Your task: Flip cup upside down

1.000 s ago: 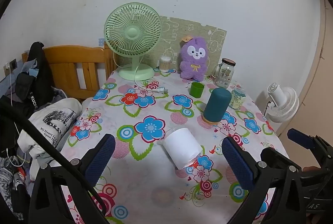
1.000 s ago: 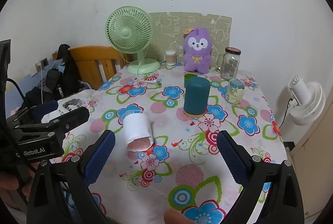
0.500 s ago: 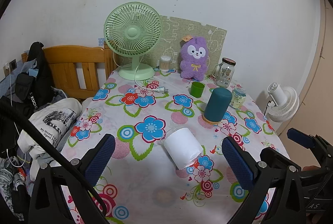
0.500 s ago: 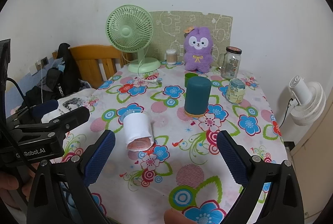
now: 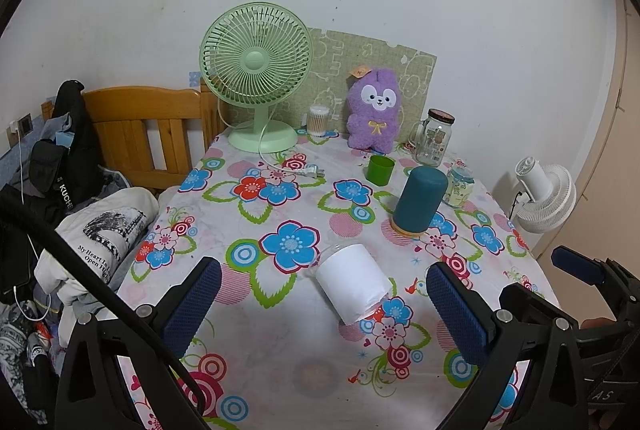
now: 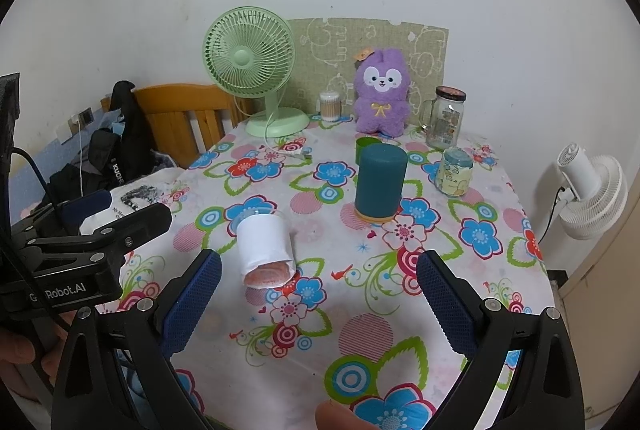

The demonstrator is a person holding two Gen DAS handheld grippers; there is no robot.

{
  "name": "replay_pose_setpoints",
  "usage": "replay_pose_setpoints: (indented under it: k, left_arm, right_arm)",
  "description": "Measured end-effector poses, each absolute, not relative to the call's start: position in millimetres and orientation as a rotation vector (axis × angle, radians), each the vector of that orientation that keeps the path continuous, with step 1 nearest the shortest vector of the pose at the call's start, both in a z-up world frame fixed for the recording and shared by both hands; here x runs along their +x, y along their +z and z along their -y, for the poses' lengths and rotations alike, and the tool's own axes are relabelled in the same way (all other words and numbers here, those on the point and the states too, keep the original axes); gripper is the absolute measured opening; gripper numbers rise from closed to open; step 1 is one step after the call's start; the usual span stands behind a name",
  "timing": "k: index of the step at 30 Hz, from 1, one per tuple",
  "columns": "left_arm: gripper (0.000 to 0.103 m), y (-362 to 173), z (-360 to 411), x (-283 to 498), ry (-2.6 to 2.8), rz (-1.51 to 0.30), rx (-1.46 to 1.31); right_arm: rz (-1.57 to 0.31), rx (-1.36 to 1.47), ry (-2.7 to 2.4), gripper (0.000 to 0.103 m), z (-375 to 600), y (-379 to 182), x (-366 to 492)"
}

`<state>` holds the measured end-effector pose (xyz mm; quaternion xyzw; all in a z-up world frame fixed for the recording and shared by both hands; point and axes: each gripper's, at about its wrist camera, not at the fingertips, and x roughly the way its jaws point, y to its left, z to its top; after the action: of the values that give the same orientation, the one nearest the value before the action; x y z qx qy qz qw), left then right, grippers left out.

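Observation:
A clear plastic cup with a white paper sleeve (image 5: 354,282) (image 6: 266,244) lies on its side on the flowered tablecloth, near the front middle of the table. My left gripper (image 5: 320,304) hovers open just in front of it, the cup lying between and slightly beyond its blue pads. My right gripper (image 6: 318,302) is also open, with the cup ahead and to the left of its middle. Nothing is held in either one. The left gripper's body (image 6: 80,262) shows at the left edge of the right wrist view.
A dark teal cylinder (image 5: 419,202) stands behind the cup, with a small green cup (image 5: 380,169), a patterned jar (image 5: 460,186) and a glass jar (image 5: 435,136) farther back. A green fan (image 5: 256,70) and purple plush (image 5: 374,110) line the wall. A wooden chair (image 5: 140,134) with clothes is left.
Both grippers have drifted only slightly; the cup has not moved.

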<state>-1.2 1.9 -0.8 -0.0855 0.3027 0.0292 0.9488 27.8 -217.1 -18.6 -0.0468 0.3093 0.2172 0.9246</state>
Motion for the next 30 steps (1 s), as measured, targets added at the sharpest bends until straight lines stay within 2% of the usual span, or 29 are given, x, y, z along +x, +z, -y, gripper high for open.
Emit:
replay_pose_setpoints:
  k: [30]
  left_arm:
    - [0.103, -24, -6, 8, 0.072, -0.659, -0.167]
  right_arm:
    - [-0.679, -0.110, 0.455, 0.099, 212, -30, 38]
